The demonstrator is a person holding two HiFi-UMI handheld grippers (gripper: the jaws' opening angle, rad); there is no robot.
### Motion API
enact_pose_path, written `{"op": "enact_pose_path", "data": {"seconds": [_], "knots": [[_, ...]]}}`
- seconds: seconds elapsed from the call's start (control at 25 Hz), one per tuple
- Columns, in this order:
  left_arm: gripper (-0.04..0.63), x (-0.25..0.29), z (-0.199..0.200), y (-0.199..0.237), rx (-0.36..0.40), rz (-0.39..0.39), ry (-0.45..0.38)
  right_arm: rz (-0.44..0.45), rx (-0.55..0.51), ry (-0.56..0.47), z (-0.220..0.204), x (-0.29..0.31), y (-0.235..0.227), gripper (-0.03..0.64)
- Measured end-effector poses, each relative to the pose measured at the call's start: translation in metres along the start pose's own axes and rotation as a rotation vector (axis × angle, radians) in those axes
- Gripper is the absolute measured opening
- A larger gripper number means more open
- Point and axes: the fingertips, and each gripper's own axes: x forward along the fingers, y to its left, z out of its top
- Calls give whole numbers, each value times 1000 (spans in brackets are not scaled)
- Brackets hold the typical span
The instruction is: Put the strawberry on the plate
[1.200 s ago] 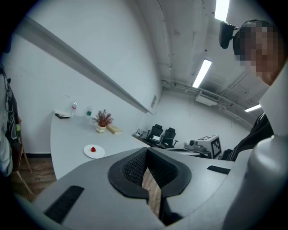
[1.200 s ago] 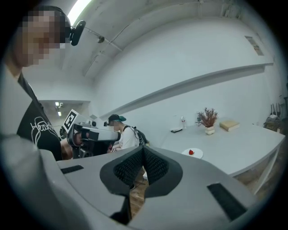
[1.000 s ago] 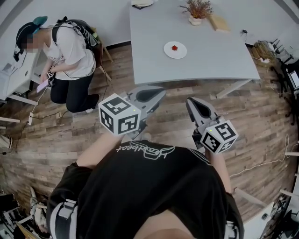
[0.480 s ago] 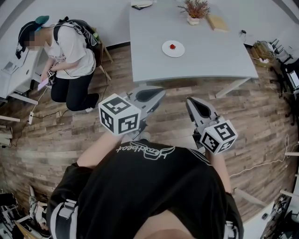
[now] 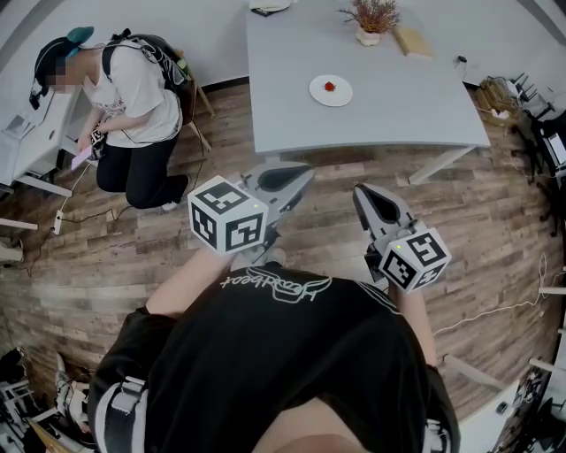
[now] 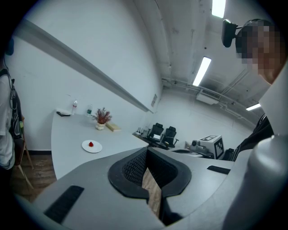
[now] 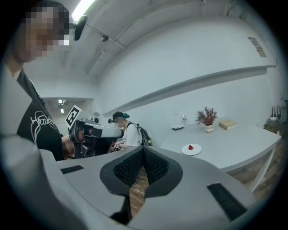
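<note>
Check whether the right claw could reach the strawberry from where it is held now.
Probably not from here. The right claw, shut and empty, is over the wood floor short of the table, while the strawberry lies on the plate well in from the near edge. Nothing blocks the path.

- Left gripper (image 5: 299,175) points forward, nearly level, its jaws closed on nothing.
- Right gripper (image 5: 363,195) sits just beside it, jaws closed, empty.
- Forearms (image 5: 181,287) run back from both claws.

strawberry (image 5: 330,87) on plate (image 5: 342,95) on table (image 5: 398,111), potted plant (image 5: 373,18) and book (image 5: 414,42) behind
</note>
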Motion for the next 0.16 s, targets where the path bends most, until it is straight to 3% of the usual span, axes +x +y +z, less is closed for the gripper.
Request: {"op": "enact_pose_path", "data": {"seconds": [0.16], "knots": [[8, -3, -1, -1, 0, 0, -1, 4, -9, 3, 1, 1, 5, 8]]}}
